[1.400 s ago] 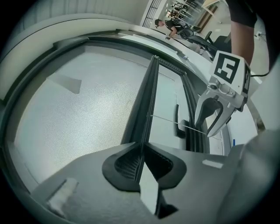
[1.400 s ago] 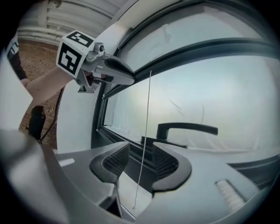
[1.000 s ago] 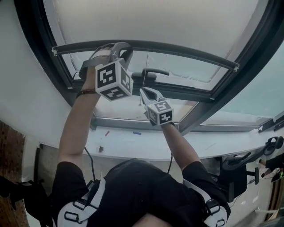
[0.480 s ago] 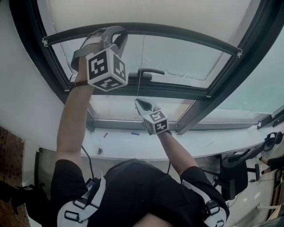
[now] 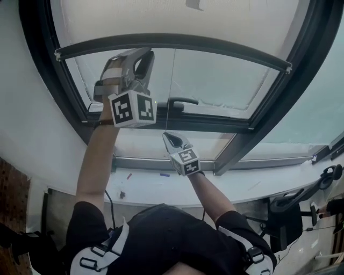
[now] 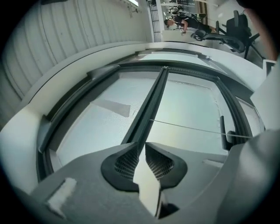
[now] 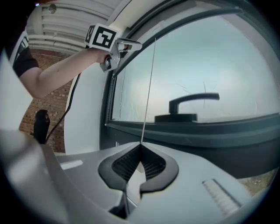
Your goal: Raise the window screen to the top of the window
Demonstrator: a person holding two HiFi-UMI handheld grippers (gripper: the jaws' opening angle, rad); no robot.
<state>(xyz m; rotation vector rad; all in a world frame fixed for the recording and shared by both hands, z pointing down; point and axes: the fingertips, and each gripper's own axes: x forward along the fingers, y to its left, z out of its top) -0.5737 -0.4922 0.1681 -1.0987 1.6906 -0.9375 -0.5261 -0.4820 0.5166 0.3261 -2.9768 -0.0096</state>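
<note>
Left gripper [image 5: 141, 58] is held high in the head view, its tip just under the dark bar [image 5: 215, 44] at the foot of the screen [image 5: 177, 16], which covers the upper part of the window [image 5: 293, 88]. The right gripper [image 5: 167, 136] sits lower, near the middle, closed on a thin cord [image 5: 170, 91] that runs up past the handle [image 5: 180, 101]. From the left gripper view, the 2 jaws stand a narrow slit apart, having just been opening, with nothing pinched between them. The bar runs away from just beyond the tips, with the screen on its left, bare glass [image 6: 192, 105] on its right and the cord crossing that glass. From the right gripper view, the 2 jaws are pressed together on the cord, which rises straight from their tip. The handle shows beyond, and the left gripper is up at the top left.
</note>
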